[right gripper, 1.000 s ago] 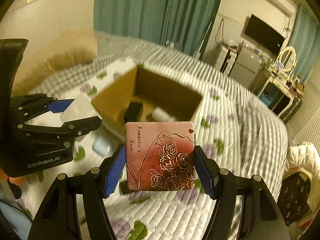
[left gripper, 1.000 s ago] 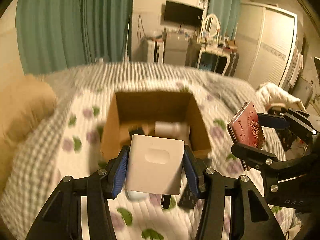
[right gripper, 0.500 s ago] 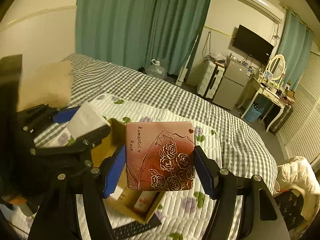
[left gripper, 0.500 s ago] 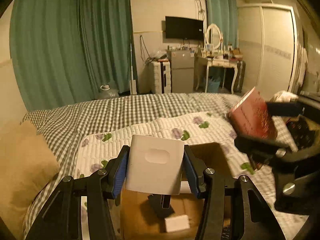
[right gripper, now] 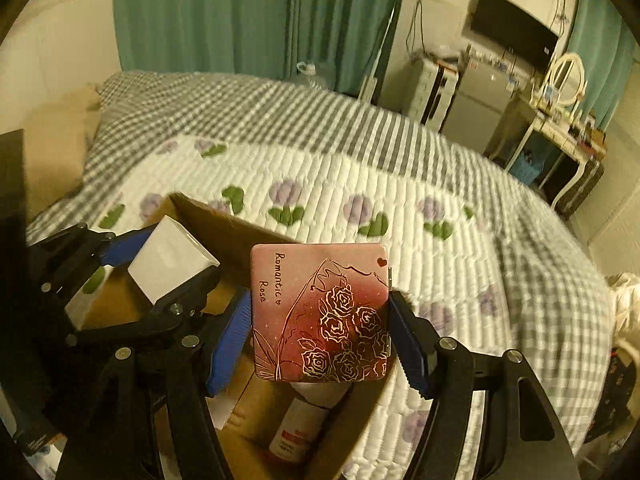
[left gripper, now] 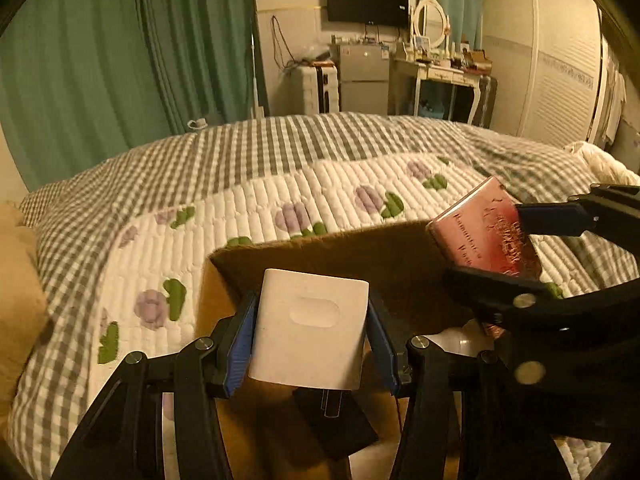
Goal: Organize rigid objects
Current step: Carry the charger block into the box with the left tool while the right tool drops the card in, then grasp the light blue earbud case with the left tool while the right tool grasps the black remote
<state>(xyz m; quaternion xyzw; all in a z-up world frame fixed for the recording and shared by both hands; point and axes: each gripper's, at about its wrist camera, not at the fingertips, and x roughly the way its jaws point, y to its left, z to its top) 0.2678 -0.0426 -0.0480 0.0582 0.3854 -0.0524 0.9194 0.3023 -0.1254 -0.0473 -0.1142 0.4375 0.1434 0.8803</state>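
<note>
Our left gripper (left gripper: 310, 330) clamps a white charger block (left gripper: 309, 326) between its blue pads, and our right gripper (right gripper: 320, 316) clamps a square pink case (right gripper: 320, 314) the same way. Both held things hang over the open cardboard box (left gripper: 332, 252), the pink case toward the box's right side and the white block toward its left.

Inside the box we see a white bottle with a red label (right gripper: 294, 426) lying under the pink case, a black flat item (left gripper: 336, 424) on the floor below the white block, and a pale rounded thing (left gripper: 456, 336) that we cannot identify.

The pink case shades from pink to dark red, with gold line-drawn roses, a small red heart in one corner, and the handwritten words "Romantic Rose". The white block is plain with an oval recess on its face.

The box sits on a white quilt with purple flowers (left gripper: 280, 204), laid over a grey checked bedspread (left gripper: 280, 144). A tan pillow (left gripper: 18, 292) lies left of the box.
</note>
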